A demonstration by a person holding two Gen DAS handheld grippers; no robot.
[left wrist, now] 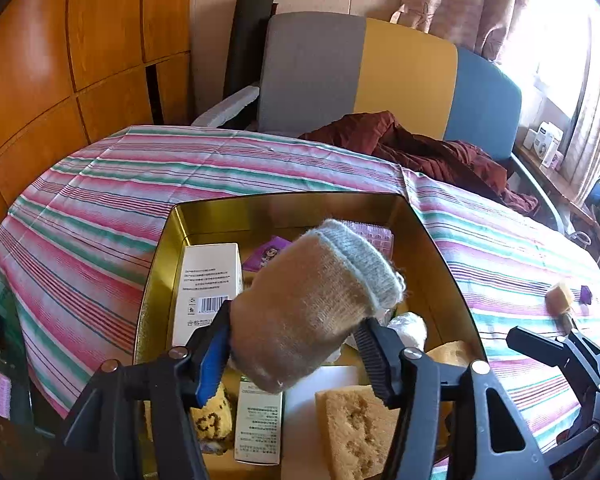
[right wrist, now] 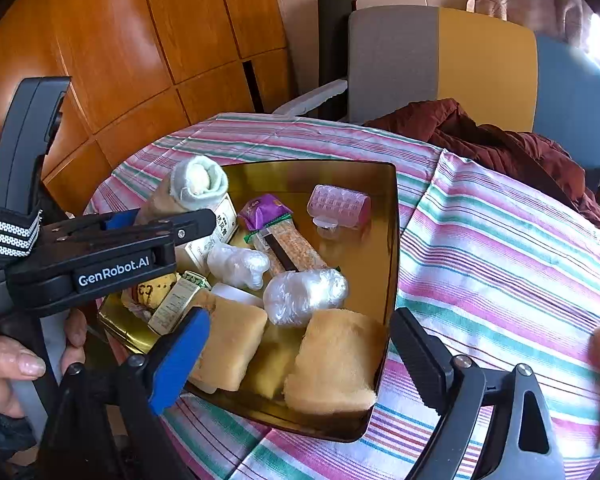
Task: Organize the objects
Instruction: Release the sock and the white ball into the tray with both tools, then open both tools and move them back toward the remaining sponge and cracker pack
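Covering the round table, a striped tablecloth (left wrist: 204,184) in pink, green and white fills the middle of both views. On it, at centre of frame, sits a shallow gold tin tray (right wrist: 392,236) holding boxes, yellow sponges (right wrist: 336,360), wrapped white bundles, a purple snack packet (right wrist: 265,210) and a pink hair roller (right wrist: 339,203).

Held above the tray's left part in the right wrist view: a rolled tan and grey sock (left wrist: 316,304), clamped between the fingers of the left gripper (left wrist: 296,344), jaws closed partway onto it. Seen at the lower edge of the right wrist view: the right gripper (right wrist: 300,356), jaws wide apart with nothing between them, over the near edge of the tray.

At the right edge of the left wrist view, on the cloth and well apart from the tray, a small yellow sponge piece (left wrist: 559,297).

Behind the table, upper centre: a chair (right wrist: 440,64) with grey, yellow and blue back panels, a dark red garment (left wrist: 428,152) draped over its seat. Upper left: orange wooden wall panels (left wrist: 80,48). Upper right in the left wrist view: curtains (left wrist: 480,4) and a bright window.
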